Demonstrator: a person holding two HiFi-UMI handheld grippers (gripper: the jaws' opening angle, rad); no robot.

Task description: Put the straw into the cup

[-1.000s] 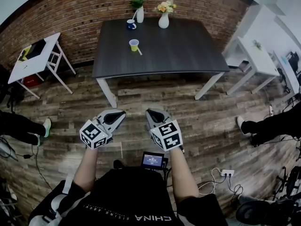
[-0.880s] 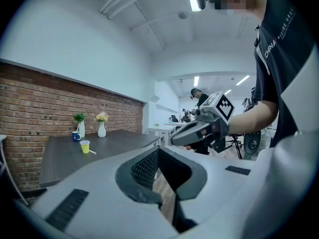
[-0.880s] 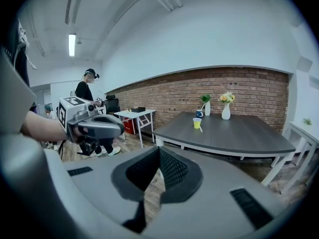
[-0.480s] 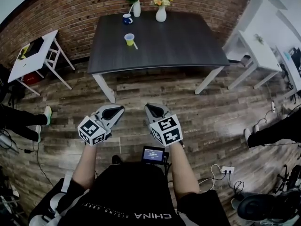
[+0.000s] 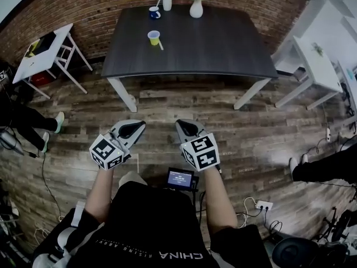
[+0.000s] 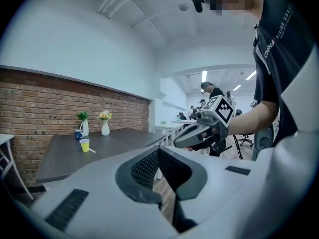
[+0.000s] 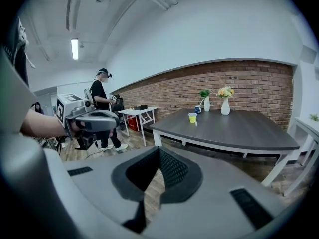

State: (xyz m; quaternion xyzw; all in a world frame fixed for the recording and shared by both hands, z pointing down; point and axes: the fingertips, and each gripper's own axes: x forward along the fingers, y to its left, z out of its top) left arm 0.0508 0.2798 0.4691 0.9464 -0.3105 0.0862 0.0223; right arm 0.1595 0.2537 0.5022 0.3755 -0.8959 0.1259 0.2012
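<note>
Your left gripper (image 5: 136, 125) and right gripper (image 5: 183, 125) both clenched, empty, above wood-plank floor (image 5: 251, 133). On dark grey rectangular table (image 5: 212, 43), well ahead: small yellow cup (image 5: 153, 37) upright, thin white straw (image 5: 160, 44) flat just beside it

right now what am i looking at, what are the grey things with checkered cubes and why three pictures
A person wears a head camera and holds a two-jaw hand tool in each hand; there is no robot arm. The head view looks down on both: the left gripper and the right gripper, each carrying a marker cube. The other two pictures come from cameras riding on each gripper, looking along its jaws. Both pairs of jaws are closed and hold nothing. Ahead stands a dark table, out past the grippers. On it: a yellow cup, a white straw lying next to it, a blue mug, a white vase of flowers and a white vase with a green plant.
</note>
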